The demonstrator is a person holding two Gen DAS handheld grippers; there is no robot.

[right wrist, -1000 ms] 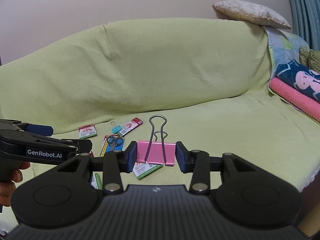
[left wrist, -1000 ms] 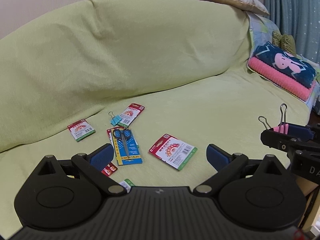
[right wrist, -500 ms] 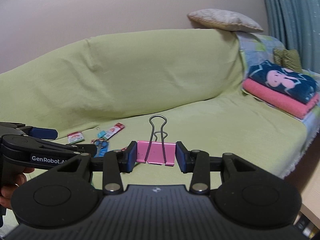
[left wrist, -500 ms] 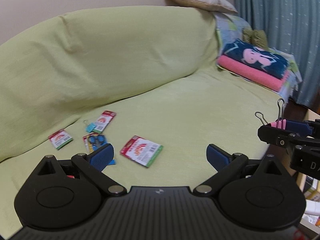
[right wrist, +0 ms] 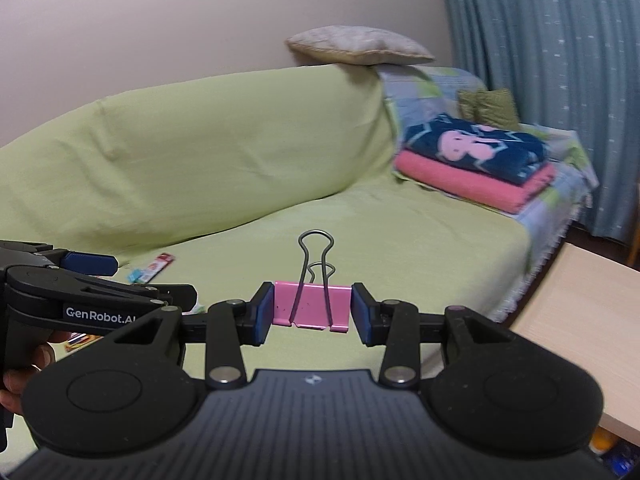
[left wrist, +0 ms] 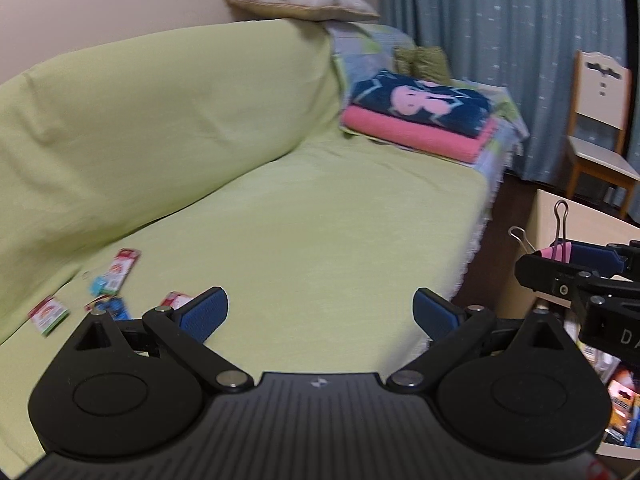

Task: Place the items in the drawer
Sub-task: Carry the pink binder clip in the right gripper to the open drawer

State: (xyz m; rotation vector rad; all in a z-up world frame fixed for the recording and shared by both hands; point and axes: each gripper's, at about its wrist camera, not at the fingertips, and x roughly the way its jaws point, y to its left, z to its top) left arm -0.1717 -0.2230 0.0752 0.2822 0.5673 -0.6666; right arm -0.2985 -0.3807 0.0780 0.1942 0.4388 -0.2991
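My right gripper (right wrist: 312, 310) is clamped on the pink binder clip (right wrist: 310, 306) by its side faces, clip in the air above the sofa seat (right wrist: 400, 232); my left gripper (left wrist: 320, 312) is spread apart, holding nothing; risk: smooth metal sides can slip between the pads if I swing fast toward the light wooden unit (right wrist: 588, 300) at right; wire handles could snag its edge; the drawer itself I can't make out.

"GenRobot.AI" in white on left gripper (right wrist: 132, 280) side (last letter partly hidden); "DA" on right gripper (left wrist: 576, 264) body.
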